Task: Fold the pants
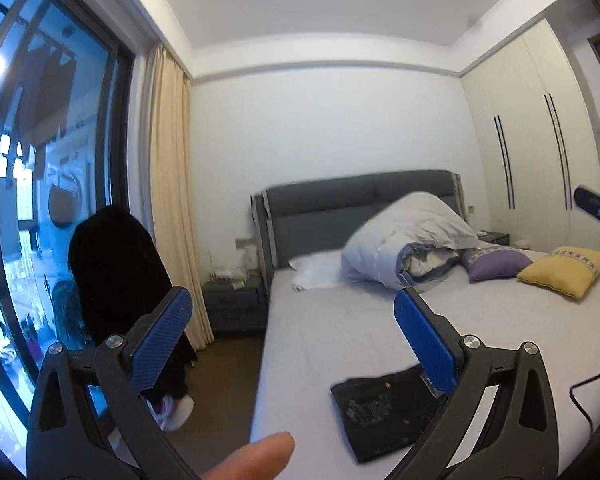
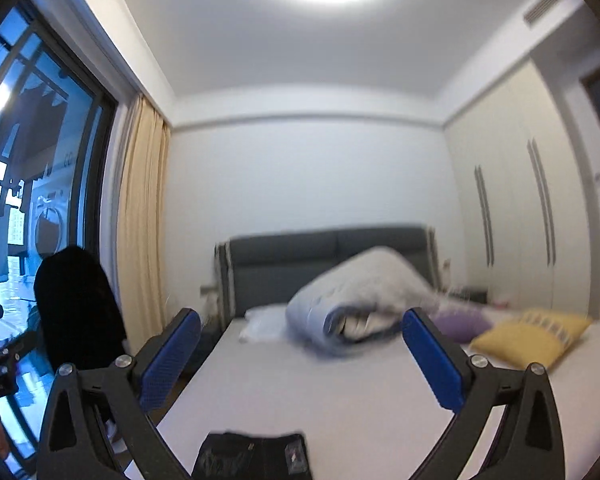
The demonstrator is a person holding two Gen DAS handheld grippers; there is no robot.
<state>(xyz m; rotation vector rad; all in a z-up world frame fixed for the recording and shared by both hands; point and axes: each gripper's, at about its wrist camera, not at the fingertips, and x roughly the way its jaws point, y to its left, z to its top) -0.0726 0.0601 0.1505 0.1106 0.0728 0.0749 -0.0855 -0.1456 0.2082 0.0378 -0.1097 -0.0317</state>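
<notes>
The bed [image 1: 340,320] is the landmark: a wide white mattress with a grey headboard [image 1: 332,204] against the far wall. To the left of the bed stands a large window [image 1: 40,160] with a cream curtain [image 1: 168,200] beside it. To the right of the bed runs a pale wardrobe [image 1: 540,140] with dark vertical handles. At the head of the bed a rolled white duvet [image 1: 404,240] leans on the headboard, with a white pillow [image 1: 316,268] on its left. A black chair [image 1: 116,272] stands off the bed's left side, near the window. A purple cushion [image 1: 492,262] and a yellow cushion [image 1: 564,270] lie on the right half of the bed, touching each other.

The pants [image 1: 384,416], dark and folded into a compact rectangle, lie flat near the foot of the bed, close to its left edge.

The left gripper [image 1: 292,324] hovers above the foot of the bed with its jaws spread wide and nothing between them; a fingertip [image 1: 256,456] shows below it. The right gripper [image 2: 300,340] is likewise spread wide and empty, above the pants, which sit at the bottom of its view.
</notes>
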